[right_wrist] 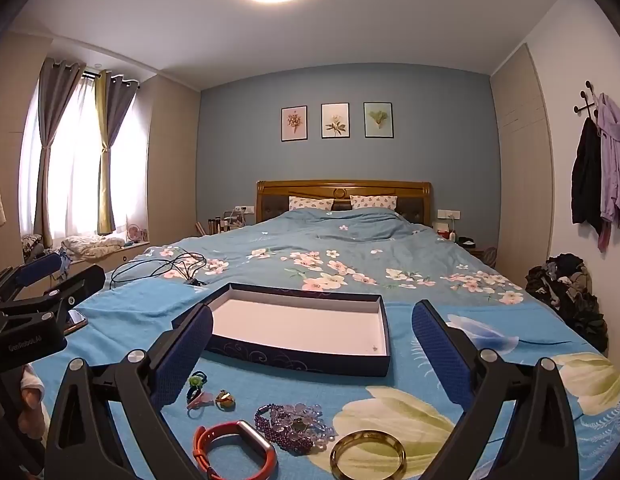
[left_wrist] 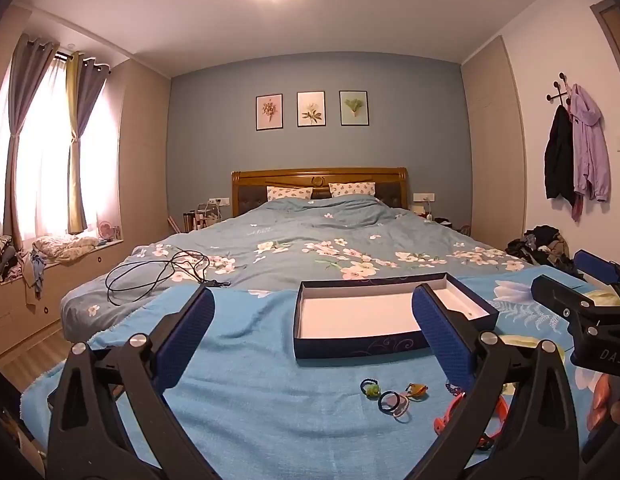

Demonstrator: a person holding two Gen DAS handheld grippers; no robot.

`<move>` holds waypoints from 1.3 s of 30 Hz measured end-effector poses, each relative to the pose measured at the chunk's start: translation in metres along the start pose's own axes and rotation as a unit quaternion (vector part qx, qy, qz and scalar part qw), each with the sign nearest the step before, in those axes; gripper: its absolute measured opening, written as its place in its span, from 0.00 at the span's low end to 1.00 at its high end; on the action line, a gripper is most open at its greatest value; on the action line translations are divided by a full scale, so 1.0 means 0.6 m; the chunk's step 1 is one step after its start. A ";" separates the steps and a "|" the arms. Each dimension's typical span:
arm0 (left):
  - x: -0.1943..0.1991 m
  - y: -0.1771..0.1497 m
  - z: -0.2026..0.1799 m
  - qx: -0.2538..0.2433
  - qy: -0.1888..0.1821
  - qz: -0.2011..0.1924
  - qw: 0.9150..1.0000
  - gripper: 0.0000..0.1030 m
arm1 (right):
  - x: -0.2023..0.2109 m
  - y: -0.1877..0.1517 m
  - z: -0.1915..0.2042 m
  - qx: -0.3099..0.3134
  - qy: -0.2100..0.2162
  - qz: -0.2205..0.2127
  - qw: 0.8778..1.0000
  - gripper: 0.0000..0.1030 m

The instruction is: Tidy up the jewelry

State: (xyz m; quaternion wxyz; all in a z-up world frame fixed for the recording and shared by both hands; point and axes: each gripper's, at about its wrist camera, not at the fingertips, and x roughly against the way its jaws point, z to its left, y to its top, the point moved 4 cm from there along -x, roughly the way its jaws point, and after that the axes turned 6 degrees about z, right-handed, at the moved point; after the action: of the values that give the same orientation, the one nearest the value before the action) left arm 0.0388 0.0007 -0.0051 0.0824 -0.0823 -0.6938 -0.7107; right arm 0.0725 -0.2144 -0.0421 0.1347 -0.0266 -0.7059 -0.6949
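The left claw [left_wrist: 314, 336] stands wide, its blue pads far apart and holding nothing, above a light blue towel [left_wrist: 245, 380] spread on the bed [left_wrist: 310, 236]. Just ahead of it, between the pads and slightly toward the right one, lies the open dark blue box [left_wrist: 350, 346] with a white inside. Below that, near the right pad, a few small rings [left_wrist: 390, 398] lie together on the towel, and an orange band [left_wrist: 450, 416] shows partly behind the right finger.

The right claw [right_wrist: 312, 350] is also wide and holds nothing. The box [right_wrist: 297, 358] sits straight ahead between its pads, with one tiny item in its near right corner. Nearer than the box, by the left pad, lie the small rings [right_wrist: 207, 394]. Closer still, between the fingers, lie an orange watch band [right_wrist: 233, 450], a purple beaded bracelet [right_wrist: 293, 426] touching it, and an amber bangle [right_wrist: 368, 456] just to the right. A black cable [right_wrist: 161, 268] lies on the quilt beyond the left pad.
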 end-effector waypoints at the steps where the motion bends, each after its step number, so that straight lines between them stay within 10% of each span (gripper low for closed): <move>1: 0.000 0.000 0.001 0.000 0.000 0.000 1.000 0.94 | 0.000 0.000 0.000 0.001 0.000 0.003 1.000 0.93; 39: 0.007 -0.001 -0.006 -0.013 0.002 -0.007 1.000 0.94 | 0.002 -0.001 -0.004 -0.001 0.005 0.001 1.000 0.93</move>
State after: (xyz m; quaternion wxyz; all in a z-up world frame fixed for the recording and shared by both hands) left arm 0.0346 -0.0029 -0.0048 0.0775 -0.0770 -0.6851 -0.7202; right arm 0.0717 -0.2170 -0.0426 0.1387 -0.0241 -0.7043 -0.6958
